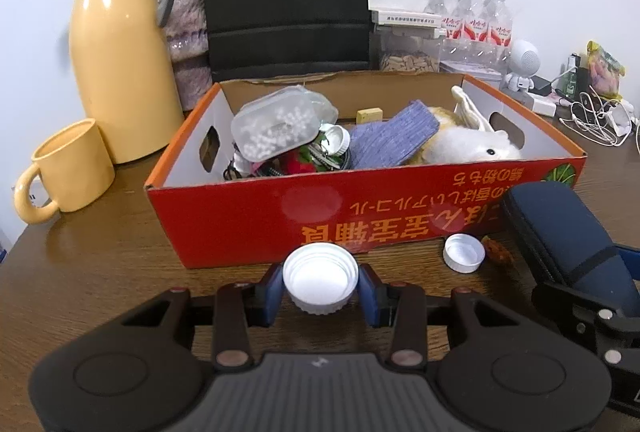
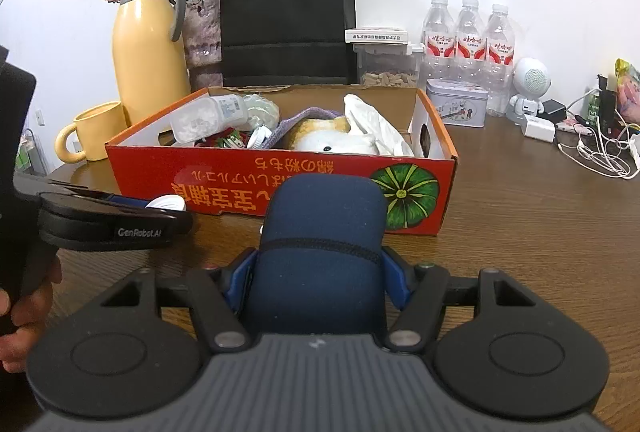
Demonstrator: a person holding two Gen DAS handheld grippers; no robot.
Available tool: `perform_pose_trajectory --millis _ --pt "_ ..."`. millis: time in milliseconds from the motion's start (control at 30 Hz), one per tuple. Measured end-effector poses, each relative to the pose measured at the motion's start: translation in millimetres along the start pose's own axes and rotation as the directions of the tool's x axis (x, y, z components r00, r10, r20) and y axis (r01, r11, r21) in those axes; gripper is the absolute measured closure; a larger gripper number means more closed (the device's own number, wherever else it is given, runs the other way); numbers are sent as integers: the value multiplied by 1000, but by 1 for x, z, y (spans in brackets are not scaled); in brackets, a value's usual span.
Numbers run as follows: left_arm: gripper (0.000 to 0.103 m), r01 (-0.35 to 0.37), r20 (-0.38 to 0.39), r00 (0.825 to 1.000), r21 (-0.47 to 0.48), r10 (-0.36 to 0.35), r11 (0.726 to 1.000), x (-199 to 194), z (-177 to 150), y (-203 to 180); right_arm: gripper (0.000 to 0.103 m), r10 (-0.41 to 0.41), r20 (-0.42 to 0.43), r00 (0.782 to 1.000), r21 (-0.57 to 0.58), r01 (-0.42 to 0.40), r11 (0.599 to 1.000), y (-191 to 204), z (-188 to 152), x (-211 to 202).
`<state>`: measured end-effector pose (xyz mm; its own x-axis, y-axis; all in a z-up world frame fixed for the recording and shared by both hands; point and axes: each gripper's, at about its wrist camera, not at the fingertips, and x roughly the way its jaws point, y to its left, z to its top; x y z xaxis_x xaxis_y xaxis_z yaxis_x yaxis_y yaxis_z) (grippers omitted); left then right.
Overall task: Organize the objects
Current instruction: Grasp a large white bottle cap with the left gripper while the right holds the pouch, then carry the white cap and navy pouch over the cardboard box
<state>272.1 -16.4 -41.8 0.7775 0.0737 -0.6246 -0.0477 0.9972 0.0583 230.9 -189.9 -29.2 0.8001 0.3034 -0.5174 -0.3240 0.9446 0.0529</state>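
Tilting downward over a wooden table [image 1: 92, 260], the left gripper [image 1: 320, 286] sat low in the centre of its frame, its two blue pads flanking a white cap [image 1: 320, 282] that lay open side up; the pads met the cap's sides, clamping it. Only a bare hand [image 2: 24, 312] at the left edge of the right wrist view showed the person, fingers wrapped round the left tool's dark handle. At lower centre of that same view, the right gripper [image 2: 318, 272] angled down too, jaws closed on a navy zip case [image 2: 320, 248] that stood up between the blue fingers and hid part of the box front. Directly behind both tools, mid-frame, an orange cardboard box [image 1: 248, 220] held a plush toy [image 1: 472, 148], a purple cloth [image 1: 394, 138] and a clear tub of white beads [image 1: 276, 132]. A second white cap [image 1: 464, 253] lay on the table just before the box, right of centre. A yellow mug [image 1: 68, 168] and yellow flask [image 1: 120, 64] stood at left.
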Motion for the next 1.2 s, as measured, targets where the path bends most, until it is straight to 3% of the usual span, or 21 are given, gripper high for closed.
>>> perform_pose_trajectory --millis 467,733,1200 --pt "65 6 93 996 6 -7 1000 -34 5 0 38 9 55 998 5 -10 1000 4 7 -15" --pt "65 24 169 985 -17 -21 1000 -57 29 3 38 24 90 996 -3 -24 1000 6 29 -18" --pt "65 41 217 976 -82 -23 996 -49 72 3 38 35 140 990 -8 -34 999 9 79 3"
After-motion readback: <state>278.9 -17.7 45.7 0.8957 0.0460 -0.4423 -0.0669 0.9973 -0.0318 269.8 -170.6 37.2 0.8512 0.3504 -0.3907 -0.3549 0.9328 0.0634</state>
